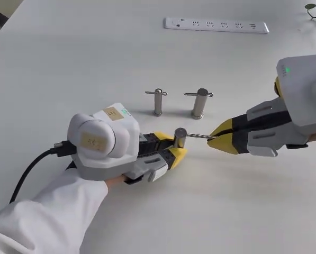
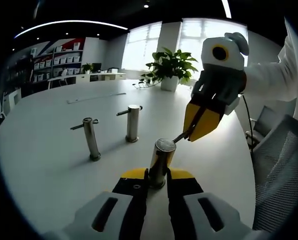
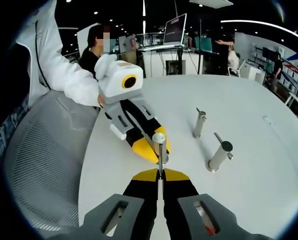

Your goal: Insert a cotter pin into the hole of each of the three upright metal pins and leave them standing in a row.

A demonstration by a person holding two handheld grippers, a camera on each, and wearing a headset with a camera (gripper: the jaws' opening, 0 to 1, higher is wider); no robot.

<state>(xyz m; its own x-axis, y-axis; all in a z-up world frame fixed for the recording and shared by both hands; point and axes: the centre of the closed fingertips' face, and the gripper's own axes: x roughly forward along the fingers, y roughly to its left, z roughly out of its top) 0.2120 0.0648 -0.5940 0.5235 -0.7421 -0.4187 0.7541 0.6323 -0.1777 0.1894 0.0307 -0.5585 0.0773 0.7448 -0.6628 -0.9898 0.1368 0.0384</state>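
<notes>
Head view: the front metal pin (image 1: 180, 137) stands upright on the white bench (image 1: 68, 63), clamped low on its shaft between the yellow tips of the left claw (image 1: 178, 151). A cotter pin (image 1: 200, 136) lies level, pinched at one end in the closed right claw (image 1: 215, 138), its free end touching the front metal pin just under the cap. Whether it has entered the hole I cannot tell.

In the left gripper view the cotter pin (image 2: 179, 136) meets the cap's rim, and the right claw (image 2: 197, 127) hangs just beside and above it.

Behind, near but apart, a thinner pin (image 1: 158, 101) and a thicker pin (image 1: 200, 103) stand side by side, each with a cotter pin through its top.

Bare bench lies open round all three pins. A power strip (image 1: 216, 24) sits well apart at the far side, and the bench's edge shows at the far left corner. A black cable (image 1: 30, 166) trails from the left claw's housing over a white sleeve (image 1: 41, 222).
</notes>
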